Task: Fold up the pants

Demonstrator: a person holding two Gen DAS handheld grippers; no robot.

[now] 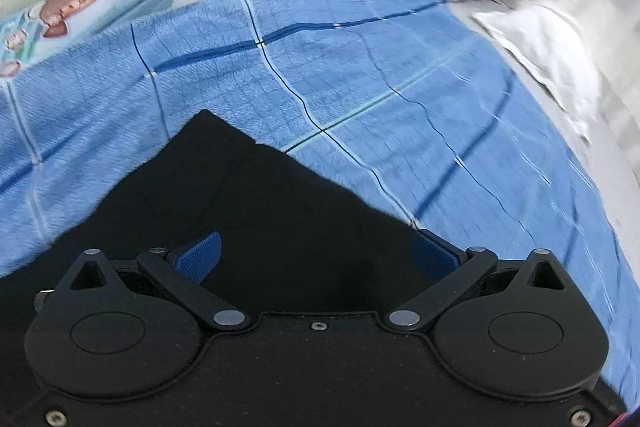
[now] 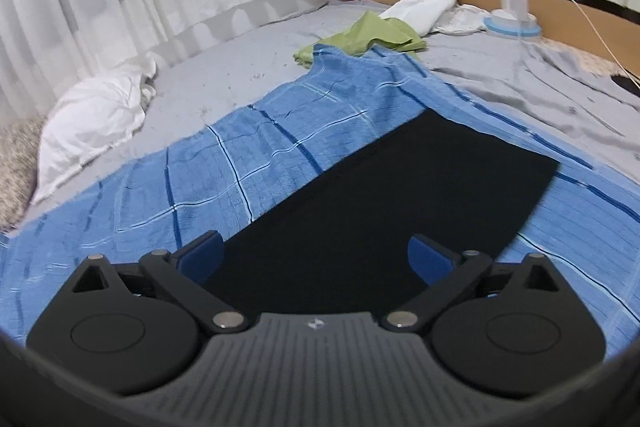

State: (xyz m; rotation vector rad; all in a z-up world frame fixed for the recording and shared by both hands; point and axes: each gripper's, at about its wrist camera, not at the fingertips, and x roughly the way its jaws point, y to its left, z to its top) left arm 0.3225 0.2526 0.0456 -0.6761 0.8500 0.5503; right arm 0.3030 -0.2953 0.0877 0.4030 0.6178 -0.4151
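Two grippers: both hover over the black pants, each with its blue fingers spread wide and nothing clamped between them.
Pants position: the pants (image 2: 384, 211) lie flat on a blue checked blanket (image 2: 240, 163) spread over the bed's grey sheet (image 2: 520, 87).
Long axis: in the right wrist view the dark strip runs from just under the fingers away to the far right, ending in a straight square edge.
Right gripper: the right gripper (image 2: 316, 259) sits over the near end of that strip; cloth shows in the gap between the fingers, but whether they touch it cannot be told.
Left gripper: the left gripper (image 1: 316, 259) hangs over the pants (image 1: 248, 211) where they end in a pointed corner just beyond the fingers, with the blanket (image 1: 360, 75) stretching far and right.
Nearer hand: neither is clearly nearer; each seems to be over its own part of the garment.
Coming move: probably a pinch of the near edge, carried along the long axis toward the far square end.
Writing: none legible; a small pale emblem marks the right gripper's ribbed body, and a cartoon-print pillow (image 1: 80, 3) carries pictures only.
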